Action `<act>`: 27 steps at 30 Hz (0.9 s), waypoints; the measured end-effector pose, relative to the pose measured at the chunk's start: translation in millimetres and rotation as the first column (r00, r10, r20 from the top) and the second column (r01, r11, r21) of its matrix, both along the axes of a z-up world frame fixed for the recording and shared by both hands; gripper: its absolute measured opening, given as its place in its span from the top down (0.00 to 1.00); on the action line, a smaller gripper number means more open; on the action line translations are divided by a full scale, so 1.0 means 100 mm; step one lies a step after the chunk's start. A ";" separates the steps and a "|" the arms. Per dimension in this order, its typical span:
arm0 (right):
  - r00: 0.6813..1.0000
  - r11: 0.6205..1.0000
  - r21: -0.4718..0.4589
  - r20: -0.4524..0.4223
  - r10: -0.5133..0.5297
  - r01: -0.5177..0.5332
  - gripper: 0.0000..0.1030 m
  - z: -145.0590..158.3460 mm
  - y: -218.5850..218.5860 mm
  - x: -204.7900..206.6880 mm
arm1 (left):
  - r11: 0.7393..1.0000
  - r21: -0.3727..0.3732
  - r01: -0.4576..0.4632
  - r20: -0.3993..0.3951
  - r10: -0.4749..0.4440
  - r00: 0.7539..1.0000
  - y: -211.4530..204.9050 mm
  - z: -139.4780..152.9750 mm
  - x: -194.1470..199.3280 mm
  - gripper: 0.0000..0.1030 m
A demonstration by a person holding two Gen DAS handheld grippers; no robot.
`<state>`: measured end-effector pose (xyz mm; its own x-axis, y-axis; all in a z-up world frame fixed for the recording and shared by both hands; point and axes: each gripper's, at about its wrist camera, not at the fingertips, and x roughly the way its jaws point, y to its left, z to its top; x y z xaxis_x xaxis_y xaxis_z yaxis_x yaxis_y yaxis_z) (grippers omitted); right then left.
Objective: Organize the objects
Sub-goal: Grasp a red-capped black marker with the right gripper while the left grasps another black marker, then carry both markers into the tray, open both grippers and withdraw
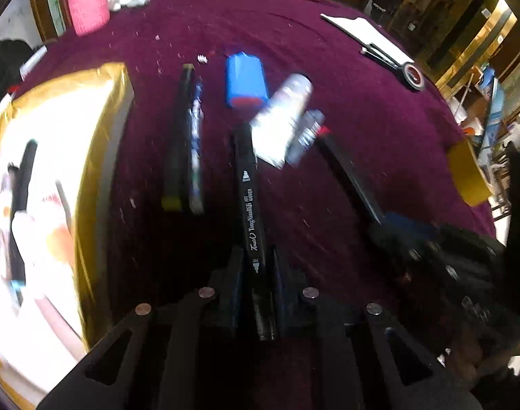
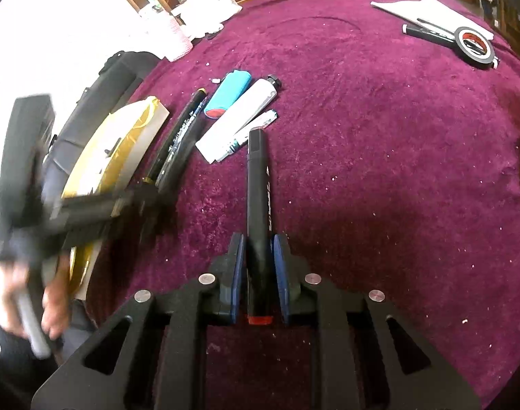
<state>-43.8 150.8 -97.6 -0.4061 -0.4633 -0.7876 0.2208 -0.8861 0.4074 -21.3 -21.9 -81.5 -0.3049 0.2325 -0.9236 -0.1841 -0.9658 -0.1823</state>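
My left gripper [image 1: 256, 256] is shut on a black art marker [image 1: 249, 201] that points forward over the purple tablecloth. My right gripper [image 2: 258, 246] is shut on another black marker [image 2: 258, 188] with a red end cap; that marker also shows in the left wrist view [image 1: 348, 174]. Ahead lie a blue lighter [image 2: 227, 94], a white tube [image 2: 237, 119], a small white pen [image 2: 251, 130] and two dark pens [image 2: 179, 136] side by side. The left gripper appears blurred at the left of the right wrist view [image 2: 99, 205].
A gold-rimmed box [image 1: 99, 157] with pens inside sits at the left. A pink cup [image 1: 87, 1] stands far left. Paper [image 2: 427, 7], a marker and a tape roll [image 2: 473, 46] lie far right. A yellow object [image 1: 466, 174] is at the table's right edge.
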 end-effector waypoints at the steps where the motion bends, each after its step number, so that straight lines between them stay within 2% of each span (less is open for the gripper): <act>1: 1.000 1.000 -0.001 -0.001 -0.005 0.005 0.77 0.00 -0.01 -0.02 | 1.000 -0.003 0.004 -0.010 -0.004 1.000 0.01 0.02 0.00 0.82; 3: 1.000 1.000 -0.001 -0.003 0.000 0.000 0.66 0.01 -0.05 -0.04 | 1.000 -0.012 0.002 -0.056 -0.002 0.998 0.01 0.06 -0.04 0.76; 4: 1.000 1.000 0.008 -0.011 0.004 -0.004 0.63 0.02 -0.08 -0.05 | 1.000 -0.021 -0.008 -0.067 0.006 0.998 0.01 0.07 -0.07 0.75; 8: 0.999 0.996 0.091 -0.046 0.008 -0.003 0.63 0.04 -0.20 -0.07 | 0.999 -0.050 0.001 -0.081 -0.005 0.997 0.07 0.01 -0.19 0.75; 10: 0.998 0.992 0.130 -0.057 0.002 0.006 0.69 0.04 -0.22 -0.04 | 0.998 -0.058 0.001 -0.071 -0.005 0.997 0.10 -0.05 -0.23 0.75; 14: 0.995 0.974 0.226 -0.101 0.018 0.006 0.84 0.04 -0.25 0.04 | 0.994 -0.112 0.009 -0.127 -0.024 0.992 0.18 -0.05 -0.17 0.77; 15: 0.995 0.973 0.230 -0.104 0.012 0.012 0.85 0.04 -0.24 0.05 | 0.993 -0.115 0.010 -0.131 -0.025 0.991 0.19 -0.05 -0.16 0.77; 17: 0.995 0.971 0.236 -0.100 0.005 0.019 0.85 0.04 -0.23 0.06 | 0.993 -0.117 0.000 -0.147 -0.017 0.989 0.16 -0.05 -0.13 0.85; 21: 0.994 0.968 0.248 -0.111 -0.003 0.031 0.86 0.04 -0.25 0.08 | 0.998 -0.054 -0.040 -0.140 0.032 0.990 0.06 -0.03 -0.07 0.87; 24: 0.994 0.985 0.156 -0.089 -0.057 0.071 0.86 0.05 -0.14 0.11 | 0.999 0.033 -0.033 -0.142 0.037 0.989 -0.03 0.05 0.00 0.87; 27: 0.990 0.992 0.091 -0.114 -0.082 0.092 0.86 0.13 -0.08 0.19 | 0.993 0.110 -0.044 -0.143 0.059 0.988 -0.16 0.21 0.10 0.87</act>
